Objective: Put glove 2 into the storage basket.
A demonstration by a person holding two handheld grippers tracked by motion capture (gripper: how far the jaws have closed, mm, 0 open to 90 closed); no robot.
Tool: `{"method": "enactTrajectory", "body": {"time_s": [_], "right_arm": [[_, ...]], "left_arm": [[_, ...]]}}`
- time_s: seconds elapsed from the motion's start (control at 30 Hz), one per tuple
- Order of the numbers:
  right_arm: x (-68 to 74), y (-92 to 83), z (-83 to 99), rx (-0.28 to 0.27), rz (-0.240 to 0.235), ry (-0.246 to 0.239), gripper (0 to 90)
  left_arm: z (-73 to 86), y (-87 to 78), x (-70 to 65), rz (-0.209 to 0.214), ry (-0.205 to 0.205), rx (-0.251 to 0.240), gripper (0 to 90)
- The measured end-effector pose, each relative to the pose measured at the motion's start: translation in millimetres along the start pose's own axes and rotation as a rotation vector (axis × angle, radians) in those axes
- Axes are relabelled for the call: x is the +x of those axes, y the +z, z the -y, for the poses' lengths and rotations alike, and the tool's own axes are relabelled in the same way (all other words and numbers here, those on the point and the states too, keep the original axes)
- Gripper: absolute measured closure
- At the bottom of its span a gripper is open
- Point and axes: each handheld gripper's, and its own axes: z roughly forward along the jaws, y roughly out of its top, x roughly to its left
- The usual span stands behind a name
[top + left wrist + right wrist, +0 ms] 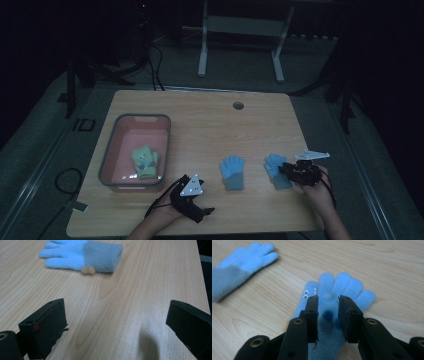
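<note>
A wooden table (200, 115) carries two small blue gloves with grey cuffs, lying flat side by side near its near right part, fingers pointing toward the far edge. The right gripper (283, 170) sits over the right-hand glove (276, 169), and in the right gripper view its jaws stand a narrow gap apart above the glove's palm (332, 307), one on either side, with the fabric lying flat between them and not pinched; the glove's face shows googly eyes and little white teeth. The other glove (233, 171) lies just left of it, apart from it, with bare wood between the two; in the right gripper view it shows at the far left (239, 267).

The left gripper (209, 212) rests near the near edge of the table, left of the gloves, its jaws spread wide with bare tabletop between them. In the left gripper view the left-hand glove (82, 255) lies well beyond those jaws, a small tan bobble at its cuff edge.

To the left stands a grey-rimmed pink bin (111, 145) holding a yellow-green glove pair (145, 161). A round cable hole (238, 105) sits near the far edge. Nothing lies between the right gripper and its glove. Beyond the table, the white legs of a frame (202, 55) stand on the dark floor.
</note>
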Motion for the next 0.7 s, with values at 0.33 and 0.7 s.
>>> {"method": "enactTrajectory", "body": {"time_s": [0.33, 0.7], "right_arm": [[0.5, 14.6, 14.7, 0.004, -0.017, -0.050, 69.7], [15.4, 17.5, 15.1, -0.009, 0.095, 0.016, 85.9]], "left_arm": [[0.2, 0.1, 0.5, -0.001, 0.001, 0.007, 3.5], [-0.1, 0.9, 0.1, -0.005, 0.001, 0.015, 3.5]]}}
